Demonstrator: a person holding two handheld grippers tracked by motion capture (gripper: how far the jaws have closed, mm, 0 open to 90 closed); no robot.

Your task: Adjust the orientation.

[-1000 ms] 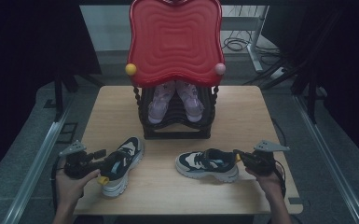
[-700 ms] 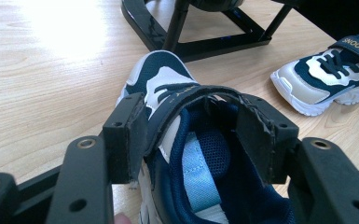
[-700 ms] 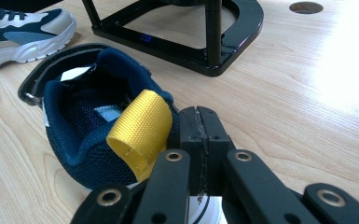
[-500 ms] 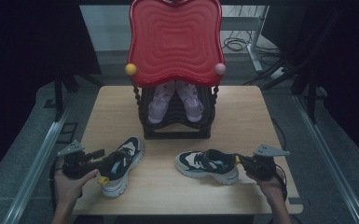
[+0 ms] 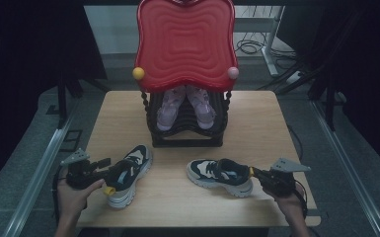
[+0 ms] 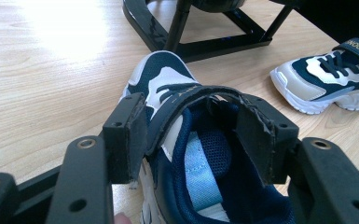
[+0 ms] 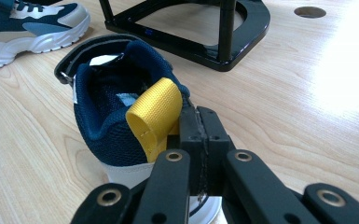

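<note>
High view: table (image 5: 256, 128) bearing rack (image 5: 185, 121); your left gripper (image 5: 96, 168) spans the left shoe (image 5: 128, 174), one pad inside its collar, one outside; your right gripper (image 5: 257, 176), jaws pressed together, meets the right shoe (image 5: 219, 176) heel beside the yellow loop (image 7: 156, 116).

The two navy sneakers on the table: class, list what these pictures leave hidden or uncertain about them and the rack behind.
- Left sneaker: heel cut off by the left gripper view's bottom edge, flanked by the left gripper.
- Right sneaker: whether the shut right gripper pinches any heel fabric; the jaws cover it.
- Pink shoes on the rack: heels hidden under the red tray, high view.
</note>
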